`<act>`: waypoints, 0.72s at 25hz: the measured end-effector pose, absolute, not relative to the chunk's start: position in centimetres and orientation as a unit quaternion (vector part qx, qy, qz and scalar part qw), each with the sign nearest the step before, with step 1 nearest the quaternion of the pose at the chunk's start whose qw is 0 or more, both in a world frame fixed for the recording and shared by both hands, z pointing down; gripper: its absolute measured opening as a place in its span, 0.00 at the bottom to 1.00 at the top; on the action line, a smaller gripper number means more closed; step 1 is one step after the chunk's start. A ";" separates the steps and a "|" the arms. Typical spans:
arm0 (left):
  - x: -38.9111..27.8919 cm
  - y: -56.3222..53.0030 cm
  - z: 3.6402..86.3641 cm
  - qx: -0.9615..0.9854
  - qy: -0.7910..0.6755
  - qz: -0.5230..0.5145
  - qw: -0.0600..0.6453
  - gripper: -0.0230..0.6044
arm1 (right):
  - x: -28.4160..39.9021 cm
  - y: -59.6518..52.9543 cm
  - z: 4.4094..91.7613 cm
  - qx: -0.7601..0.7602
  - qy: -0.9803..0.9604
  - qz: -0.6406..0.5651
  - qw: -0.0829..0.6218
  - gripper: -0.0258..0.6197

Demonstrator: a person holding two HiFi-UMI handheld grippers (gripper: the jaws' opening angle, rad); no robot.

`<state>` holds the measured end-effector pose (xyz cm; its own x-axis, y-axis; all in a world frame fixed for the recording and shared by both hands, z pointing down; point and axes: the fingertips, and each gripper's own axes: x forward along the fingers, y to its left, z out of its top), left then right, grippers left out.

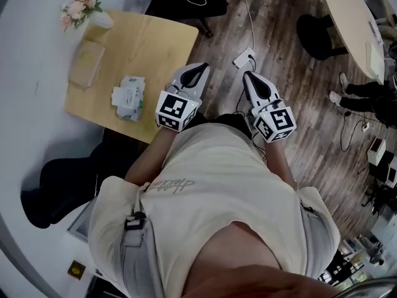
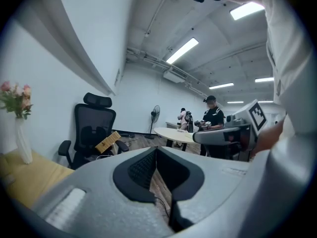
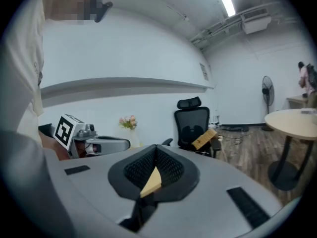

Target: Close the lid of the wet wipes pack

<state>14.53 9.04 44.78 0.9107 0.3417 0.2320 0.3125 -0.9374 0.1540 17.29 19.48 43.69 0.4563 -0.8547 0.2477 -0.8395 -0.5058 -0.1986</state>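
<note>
The wet wipes pack (image 1: 128, 97), white and green, lies on the wooden table (image 1: 161, 48), left of both grippers. A white flap shows on its top; I cannot tell how far it stands open. My left gripper (image 1: 200, 67) hovers past the table's right edge, jaws together and holding nothing, as the left gripper view confirms (image 2: 156, 148). My right gripper (image 1: 248, 74) is held beside it over the floor, also shut and empty (image 3: 155, 148). Both sit close to the person's chest and point away from the pack. Neither gripper view shows the pack.
A vase of pink flowers (image 1: 80, 8) and a flat brown box (image 1: 87, 64) share the table. A power strip (image 1: 244, 58) and cables lie on the wood floor ahead. A round table (image 1: 347, 17) stands far right, a black office chair (image 2: 94, 128) beyond, with people (image 2: 213, 115) behind.
</note>
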 end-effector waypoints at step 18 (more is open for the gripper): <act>8.6 -10.0 45.3 0.947 -0.267 0.143 0.104 0.06 | 21.3 -5.8 45.6 -0.568 0.804 -0.174 -0.010 0.04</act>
